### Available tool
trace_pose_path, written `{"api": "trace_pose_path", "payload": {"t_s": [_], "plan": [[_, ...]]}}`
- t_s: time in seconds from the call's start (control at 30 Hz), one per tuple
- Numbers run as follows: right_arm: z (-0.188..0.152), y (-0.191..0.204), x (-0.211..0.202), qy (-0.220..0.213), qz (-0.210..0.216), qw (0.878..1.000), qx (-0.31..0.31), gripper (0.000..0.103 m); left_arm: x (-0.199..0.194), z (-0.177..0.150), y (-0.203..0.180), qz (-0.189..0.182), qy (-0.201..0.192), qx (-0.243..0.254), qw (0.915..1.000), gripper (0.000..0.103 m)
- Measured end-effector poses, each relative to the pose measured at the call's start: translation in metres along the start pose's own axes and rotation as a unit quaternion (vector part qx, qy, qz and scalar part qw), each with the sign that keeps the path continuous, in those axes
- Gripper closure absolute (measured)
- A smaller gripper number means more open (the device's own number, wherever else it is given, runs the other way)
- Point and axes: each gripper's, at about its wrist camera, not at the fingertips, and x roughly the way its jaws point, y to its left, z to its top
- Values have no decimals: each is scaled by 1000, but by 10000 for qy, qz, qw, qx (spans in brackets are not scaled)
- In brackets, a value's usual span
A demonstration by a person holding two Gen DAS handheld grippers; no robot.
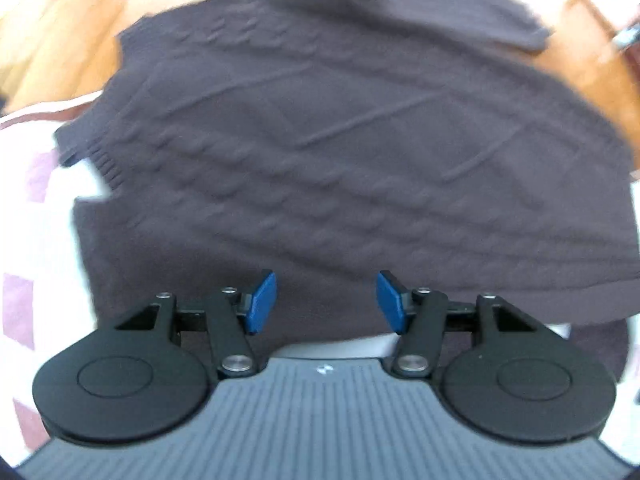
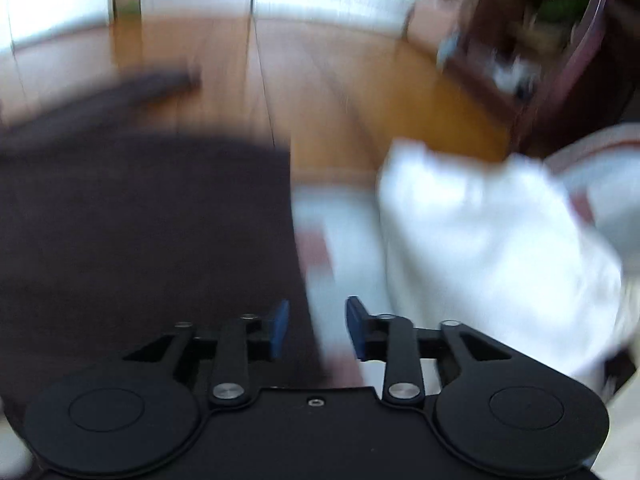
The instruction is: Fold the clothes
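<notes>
A dark purple cable-knit sweater [image 1: 320, 140] lies spread flat and fills most of the left wrist view, one sleeve folded over it at the top right. My left gripper [image 1: 326, 300] hovers above its near part, blue pads apart and nothing between them. The right wrist view is blurred. The same dark sweater [image 2: 140, 232] covers its left half. My right gripper [image 2: 318, 330] stands open over the sweater's right edge, with nothing between its fingers.
A white cloth with pale purple squares [image 1: 28, 208] lies under the sweater. A heap of white fabric [image 2: 492, 248] sits to the right. Beyond is an orange wooden floor [image 2: 380, 92] and dark wooden furniture [image 2: 568, 52] at the far right.
</notes>
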Motion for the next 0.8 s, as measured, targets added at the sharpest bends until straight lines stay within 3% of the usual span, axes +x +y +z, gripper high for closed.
{"api": "trace_pose_path", "payload": {"t_s": [0.03, 0.07, 0.1, 0.17, 0.2, 0.23, 0.3, 0.4, 0.43, 0.47, 0.63, 0.67, 0.7, 0.77, 0.8], "plan": [[17, -2, 0, -150, 329, 9993, 59, 44, -2, 8, -9, -179, -66, 56, 9998, 48], [33, -4, 4, -230, 690, 9973, 116, 31, -2, 17, -18, -308, -108, 130, 9994, 47], [50, -5, 20, -102, 1147, 9932, 167, 21, 0, 26, -28, -423, -148, 205, 9988, 47], [81, -8, 52, 162, 1988, 9796, 264, 18, 7, 43, -51, -515, -208, 367, 9978, 47], [93, -8, 75, 316, 2141, 9758, 308, 18, 14, 53, -63, -533, -246, 431, 9973, 47], [104, -8, 97, 472, 2071, 9764, 378, 19, 21, 58, -77, -564, -296, 464, 9969, 47], [119, -10, 135, 828, 1461, 9845, 499, 19, 36, 69, -96, -627, -307, 401, 9968, 47], [115, -23, 153, 1235, 844, 9843, 941, 18, 55, 77, -107, -539, -229, 197, 9981, 47], [111, -27, 156, 1287, 872, 9815, 1121, 18, 58, 77, -107, -530, -208, 159, 9983, 47], [107, -32, 160, 1202, 1351, 9746, 1321, 18, 60, 76, -105, -509, -193, 123, 9984, 47], [108, -34, 200, 1097, 2245, 9410, 2283, 17, 68, 73, -87, -494, -234, -70, 9985, 47], [112, -30, 208, 1089, 2400, 9359, 2339, 39, 69, 73, -84, -513, -204, -131, 9984, 47], [117, -21, 208, 961, 2331, 9437, 2143, 78, 70, 73, -82, -532, -179, -186, 9983, 47], [131, 11, 180, 340, 2020, 9694, 1355, 81, 68, 69, -82, -550, -216, -178, 9981, 47], [132, 27, 157, -67, 1994, 9754, 934, 82, 66, 67, -82, -536, -292, -141, 9980, 47]]}}
